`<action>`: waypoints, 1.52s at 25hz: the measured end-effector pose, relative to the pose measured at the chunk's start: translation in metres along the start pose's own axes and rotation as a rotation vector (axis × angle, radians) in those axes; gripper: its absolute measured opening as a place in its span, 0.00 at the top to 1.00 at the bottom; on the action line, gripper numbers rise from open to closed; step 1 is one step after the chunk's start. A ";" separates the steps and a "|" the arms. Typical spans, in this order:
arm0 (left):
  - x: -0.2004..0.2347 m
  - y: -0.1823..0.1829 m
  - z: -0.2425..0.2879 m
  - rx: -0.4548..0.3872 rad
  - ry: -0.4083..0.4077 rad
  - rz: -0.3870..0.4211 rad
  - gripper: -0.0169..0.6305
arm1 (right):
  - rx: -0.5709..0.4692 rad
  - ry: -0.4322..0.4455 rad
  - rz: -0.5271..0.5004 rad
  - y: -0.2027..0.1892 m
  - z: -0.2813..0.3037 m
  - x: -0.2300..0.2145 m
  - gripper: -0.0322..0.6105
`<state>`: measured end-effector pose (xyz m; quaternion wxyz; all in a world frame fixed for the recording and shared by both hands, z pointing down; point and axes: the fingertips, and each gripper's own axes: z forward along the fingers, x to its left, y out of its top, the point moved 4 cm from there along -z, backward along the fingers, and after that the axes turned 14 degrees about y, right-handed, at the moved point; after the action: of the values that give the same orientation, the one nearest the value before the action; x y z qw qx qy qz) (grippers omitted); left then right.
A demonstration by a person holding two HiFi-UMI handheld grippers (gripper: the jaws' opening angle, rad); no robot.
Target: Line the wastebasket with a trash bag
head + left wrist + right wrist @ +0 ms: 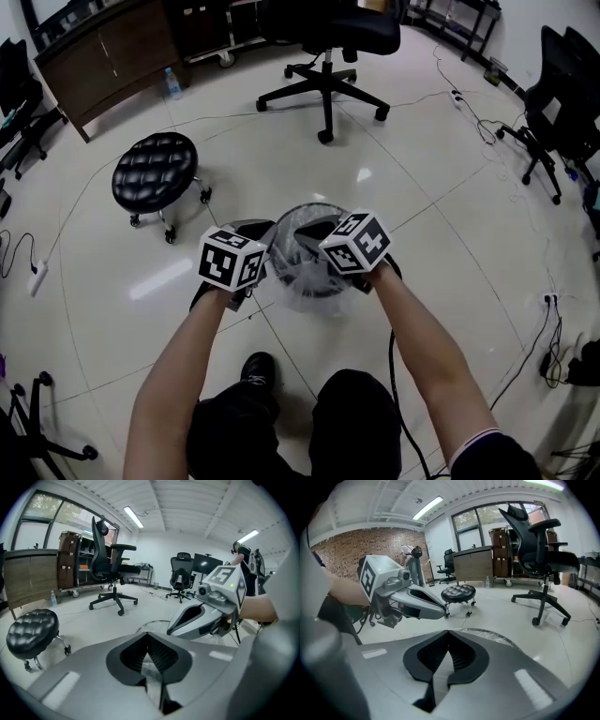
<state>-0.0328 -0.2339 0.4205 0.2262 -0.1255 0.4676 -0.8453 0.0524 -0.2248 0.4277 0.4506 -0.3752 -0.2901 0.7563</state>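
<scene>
Wastebasket (307, 210) stands on open floor (422, 187), stool (155, 169) well apart. Left gripper's (147, 634) jaws pinch the clear trash bag's (298, 286) edge at its rim; right gripper's (447, 632) jaws are closed tight at the opposite rim.

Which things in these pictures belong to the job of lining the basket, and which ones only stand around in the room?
Part of the job: wastebasket, bag, left gripper and right gripper, both shut over the basket.

Only standing around: stool, office chair, bottle, cabinet, power strip.
</scene>
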 end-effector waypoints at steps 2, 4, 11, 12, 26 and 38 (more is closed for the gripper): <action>0.001 -0.004 0.003 0.007 -0.003 -0.001 0.95 | 0.016 -0.007 0.019 -0.006 0.009 -0.008 0.95; 0.004 -0.007 0.005 0.007 -0.004 -0.008 0.95 | 0.033 -0.015 0.039 -0.011 0.018 -0.015 0.95; 0.012 -0.011 0.009 -0.003 -0.020 -0.029 0.95 | 0.081 -0.031 0.107 -0.031 0.049 -0.044 0.95; 0.013 -0.012 0.010 -0.004 -0.022 -0.028 0.95 | 0.084 -0.034 0.114 -0.034 0.053 -0.048 0.95; 0.031 -0.025 0.021 0.023 -0.030 -0.079 0.95 | 0.116 -0.113 0.200 -0.073 0.094 -0.089 0.95; 0.033 -0.037 0.035 0.059 -0.066 -0.081 0.95 | 0.163 -0.138 0.235 -0.103 0.115 -0.110 0.95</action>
<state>-0.0564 -0.2596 0.4705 0.2108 -0.1656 0.4293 -0.8624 0.0393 -0.2910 0.6045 0.3670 -0.3159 -0.2120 0.8489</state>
